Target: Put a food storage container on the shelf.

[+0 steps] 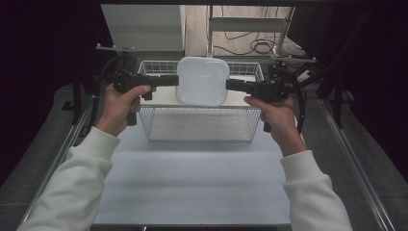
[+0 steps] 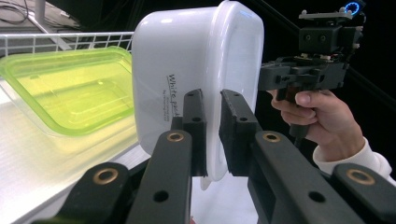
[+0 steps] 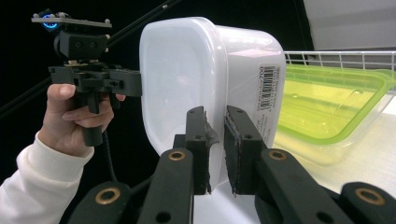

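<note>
Gripping the white rounded plastic tub (image 1: 202, 81) by opposite rims with my left gripper (image 1: 174, 80) and right gripper (image 1: 230, 84), I am holding it above the wire basket (image 1: 199, 135), probably needing an even lowering next

We wear white long sleeves with ribbed cuffs on both arms. Our left gripper (image 1: 174, 81) and right gripper (image 1: 230, 85) are black, pistol-shaped tools with black cables looping from their rear ends. In the gripper views, each shows paired black link arms with brass-coloured pivot bushings and small round holes, ending in flat rectangular jaws. A small black camera block tops each, under a grey plate with a blue-lit ring
</note>
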A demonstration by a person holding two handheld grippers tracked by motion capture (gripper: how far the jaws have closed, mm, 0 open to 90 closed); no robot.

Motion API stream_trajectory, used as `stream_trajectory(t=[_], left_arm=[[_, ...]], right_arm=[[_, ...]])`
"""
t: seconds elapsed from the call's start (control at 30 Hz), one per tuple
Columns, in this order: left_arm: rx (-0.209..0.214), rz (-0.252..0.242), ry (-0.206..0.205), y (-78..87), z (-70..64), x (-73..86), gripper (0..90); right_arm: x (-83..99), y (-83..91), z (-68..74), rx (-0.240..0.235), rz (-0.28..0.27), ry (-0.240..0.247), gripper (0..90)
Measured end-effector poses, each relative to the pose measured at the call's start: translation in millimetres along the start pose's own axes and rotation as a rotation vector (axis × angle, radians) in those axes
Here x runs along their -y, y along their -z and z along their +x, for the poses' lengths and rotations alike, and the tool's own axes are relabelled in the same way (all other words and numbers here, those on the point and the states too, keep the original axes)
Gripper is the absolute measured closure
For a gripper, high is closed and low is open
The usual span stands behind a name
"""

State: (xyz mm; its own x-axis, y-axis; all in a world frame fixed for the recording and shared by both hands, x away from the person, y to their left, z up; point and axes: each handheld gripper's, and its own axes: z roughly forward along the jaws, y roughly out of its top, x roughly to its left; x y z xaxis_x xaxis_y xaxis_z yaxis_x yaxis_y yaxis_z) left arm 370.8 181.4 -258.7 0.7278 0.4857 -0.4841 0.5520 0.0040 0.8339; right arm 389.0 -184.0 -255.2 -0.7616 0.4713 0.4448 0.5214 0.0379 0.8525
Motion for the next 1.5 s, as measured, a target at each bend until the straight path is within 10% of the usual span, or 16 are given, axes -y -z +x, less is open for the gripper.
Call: stream_trajectory(t=[1.5], left_arm=[[0.018,0.009,0.192,-39.5,82.6,-31.2,82.0]], right_arm=[[-45.9,-48.1,-75.1,0.04,0.059,-0.147,79.5]])
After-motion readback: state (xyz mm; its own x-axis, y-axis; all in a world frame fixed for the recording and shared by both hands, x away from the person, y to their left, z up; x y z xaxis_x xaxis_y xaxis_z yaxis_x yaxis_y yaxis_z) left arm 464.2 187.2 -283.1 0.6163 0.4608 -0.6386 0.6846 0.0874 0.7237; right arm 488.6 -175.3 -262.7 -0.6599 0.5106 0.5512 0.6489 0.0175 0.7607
